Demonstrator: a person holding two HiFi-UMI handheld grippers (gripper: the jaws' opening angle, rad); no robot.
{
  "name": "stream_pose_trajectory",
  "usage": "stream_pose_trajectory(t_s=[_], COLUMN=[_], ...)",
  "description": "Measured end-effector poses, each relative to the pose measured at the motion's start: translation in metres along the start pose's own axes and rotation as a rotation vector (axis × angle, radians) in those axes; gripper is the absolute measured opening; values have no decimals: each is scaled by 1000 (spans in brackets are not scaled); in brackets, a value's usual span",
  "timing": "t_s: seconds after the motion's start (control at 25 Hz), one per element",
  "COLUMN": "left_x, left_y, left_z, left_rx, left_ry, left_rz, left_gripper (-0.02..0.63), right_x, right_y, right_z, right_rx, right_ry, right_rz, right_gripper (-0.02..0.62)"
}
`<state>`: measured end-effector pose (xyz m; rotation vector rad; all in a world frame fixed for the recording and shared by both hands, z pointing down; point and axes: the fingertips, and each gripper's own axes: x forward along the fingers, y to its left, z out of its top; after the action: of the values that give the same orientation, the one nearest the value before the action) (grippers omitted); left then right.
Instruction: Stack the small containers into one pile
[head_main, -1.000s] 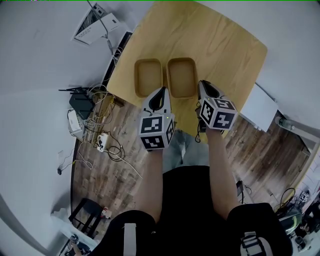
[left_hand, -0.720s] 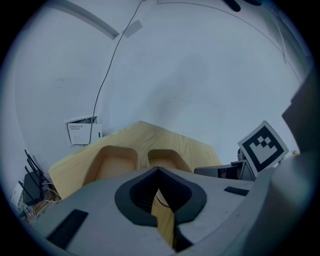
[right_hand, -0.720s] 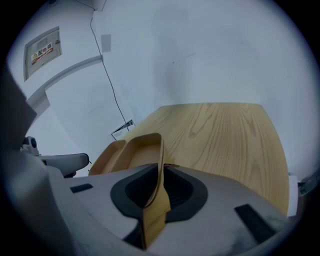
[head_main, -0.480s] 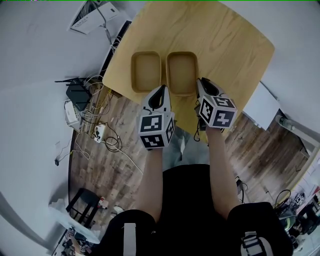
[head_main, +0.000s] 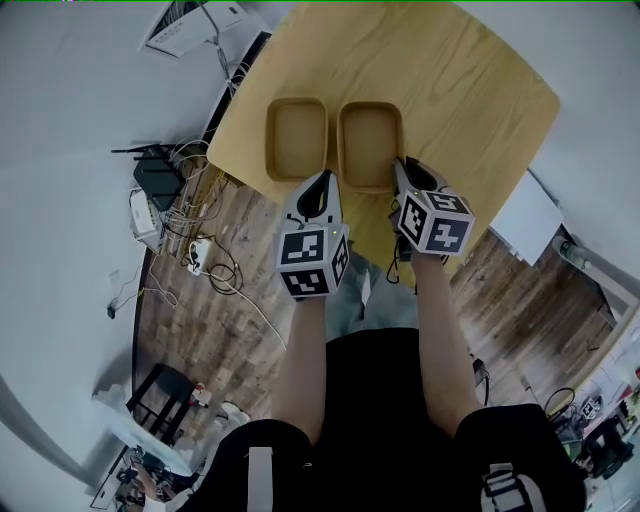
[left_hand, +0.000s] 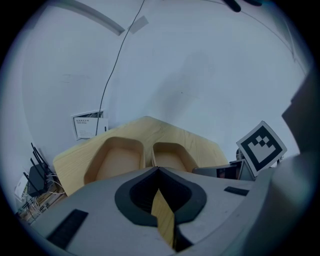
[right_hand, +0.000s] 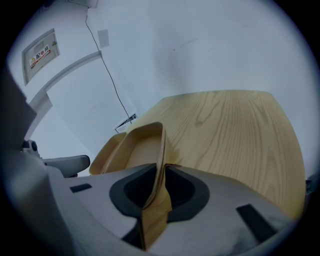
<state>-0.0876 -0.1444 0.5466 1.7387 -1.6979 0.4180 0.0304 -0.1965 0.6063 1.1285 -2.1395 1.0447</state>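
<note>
Little moved, right gripper (right_hand: 163, 170) pinching (wooden) container (right_hand: 142, 147)

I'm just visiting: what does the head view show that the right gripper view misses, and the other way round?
Only the head view shows the person's arms and the floor with tangled cables.

Only the right gripper view shows the right gripper with its jaws shut on the near wall of the right container, and a wall sign.

Both show the wooden table and the right container beside the left container, not yet stacked.
</note>
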Motion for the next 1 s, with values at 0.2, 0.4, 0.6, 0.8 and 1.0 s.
stream_pose_trajectory(t_s=[0.2, 0.4, 0.6, 0.8, 1.0], left_x=[-1, -2, -7, -11, -19], left_y=[0, -2, -7, -14, -19], left_z=[-2, 3, 12, 27, 44], left_rx=[-2, 3, 15, 34, 48], left_ry=[2, -8, -26, -53, -86], left_rz=[11, 20, 28, 34, 47], left_gripper=[2, 2, 2, 2, 2], right_x=[1, -1, -8, -14, -23], right_y=[0, -3, -5, -4, 3], right_z=[-1, 1, 10, 29, 44], right_rx=[11, 24, 30, 31, 31], right_ry=[7, 7, -15, -48, -85], right_rz=[12, 15, 19, 39, 72], right_gripper=[44, 40, 40, 40, 38])
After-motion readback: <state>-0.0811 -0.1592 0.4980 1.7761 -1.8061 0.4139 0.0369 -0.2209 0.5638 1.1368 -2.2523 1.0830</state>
